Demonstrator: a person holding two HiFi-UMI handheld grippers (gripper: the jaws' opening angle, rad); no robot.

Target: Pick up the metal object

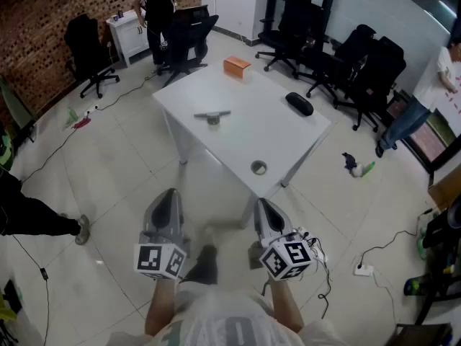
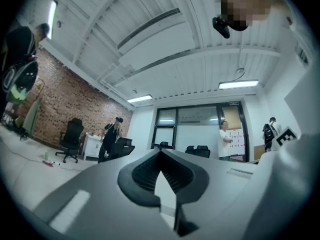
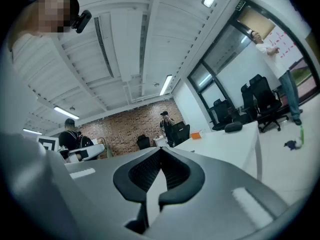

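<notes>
The metal object, a grey T-shaped piece, lies on the white table towards its left side in the head view. Both grippers are held low near the person's body, well short of the table's near corner and pointing towards it. The left gripper is shut with nothing between its jaws, which meet at the tips. The right gripper is shut and empty too. The table's right part shows in the right gripper view.
On the table are an orange box, a black oval case and a small round ring near the front corner. Black office chairs stand behind and to the right. People stand at the back left and far right. Cables lie on the tiled floor.
</notes>
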